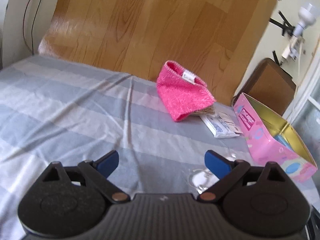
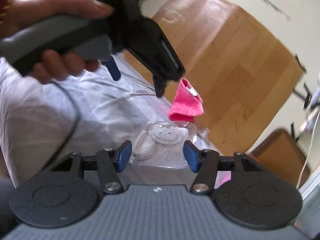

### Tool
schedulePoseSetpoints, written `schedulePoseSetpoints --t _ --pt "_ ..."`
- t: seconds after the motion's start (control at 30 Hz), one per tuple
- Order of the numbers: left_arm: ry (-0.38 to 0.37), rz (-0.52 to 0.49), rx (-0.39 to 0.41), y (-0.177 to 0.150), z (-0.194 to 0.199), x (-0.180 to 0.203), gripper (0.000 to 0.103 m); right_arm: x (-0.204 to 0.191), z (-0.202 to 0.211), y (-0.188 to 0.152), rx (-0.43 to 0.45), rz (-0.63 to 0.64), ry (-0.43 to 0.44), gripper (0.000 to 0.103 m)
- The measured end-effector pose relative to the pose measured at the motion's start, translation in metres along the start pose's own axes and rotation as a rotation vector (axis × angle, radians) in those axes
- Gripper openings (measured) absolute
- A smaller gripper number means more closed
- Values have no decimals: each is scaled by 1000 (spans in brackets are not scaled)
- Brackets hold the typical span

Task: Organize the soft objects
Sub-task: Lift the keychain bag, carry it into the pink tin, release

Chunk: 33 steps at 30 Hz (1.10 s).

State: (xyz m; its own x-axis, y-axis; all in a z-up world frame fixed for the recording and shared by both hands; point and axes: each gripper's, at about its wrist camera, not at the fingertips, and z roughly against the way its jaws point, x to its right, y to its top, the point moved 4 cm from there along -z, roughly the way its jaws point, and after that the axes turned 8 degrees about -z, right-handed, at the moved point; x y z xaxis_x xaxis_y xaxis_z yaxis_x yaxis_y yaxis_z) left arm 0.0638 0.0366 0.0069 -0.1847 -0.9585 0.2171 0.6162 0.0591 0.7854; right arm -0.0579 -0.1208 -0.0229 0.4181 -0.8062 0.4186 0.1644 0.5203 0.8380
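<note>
Both grippers (image 1: 161,163) (image 2: 157,156) stand spread and empty, the right straddling the bag (image 2: 160,140) to pinch it.

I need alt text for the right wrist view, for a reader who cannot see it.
The open right gripper points at a clear plastic bag with a smiley face, lying on a striped bedsheet. Behind the bag lies a folded pink cloth; above left, a hand holds the left gripper.
</note>
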Motion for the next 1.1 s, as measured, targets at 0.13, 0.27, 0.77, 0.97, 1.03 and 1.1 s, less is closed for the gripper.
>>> schedulePoseSetpoints --t 0.13,0.27,0.77,0.97,1.03,1.1 --pt "-28 -70 -35 -2 9 20 96 27 -4 -5 -71 -212 36 81" --pt "-120 -94 -152 -16 -7 48 91 44 -12 -14 -153 -408 119 87" --pt "-126 -161 -159 -40 -13 93 61 59 -4 -26 -118 -651 168 25" --pt "-194 -182 -29 -14 5 129 61 91 31 -14 68 -618 2 22" --pt "-232 -225 42 6 13 152 61 108 41 -8 134 -595 -83 22" --pt "-279 -272 94 24 14 178 61 128 46 -8 165 -585 -164 22"
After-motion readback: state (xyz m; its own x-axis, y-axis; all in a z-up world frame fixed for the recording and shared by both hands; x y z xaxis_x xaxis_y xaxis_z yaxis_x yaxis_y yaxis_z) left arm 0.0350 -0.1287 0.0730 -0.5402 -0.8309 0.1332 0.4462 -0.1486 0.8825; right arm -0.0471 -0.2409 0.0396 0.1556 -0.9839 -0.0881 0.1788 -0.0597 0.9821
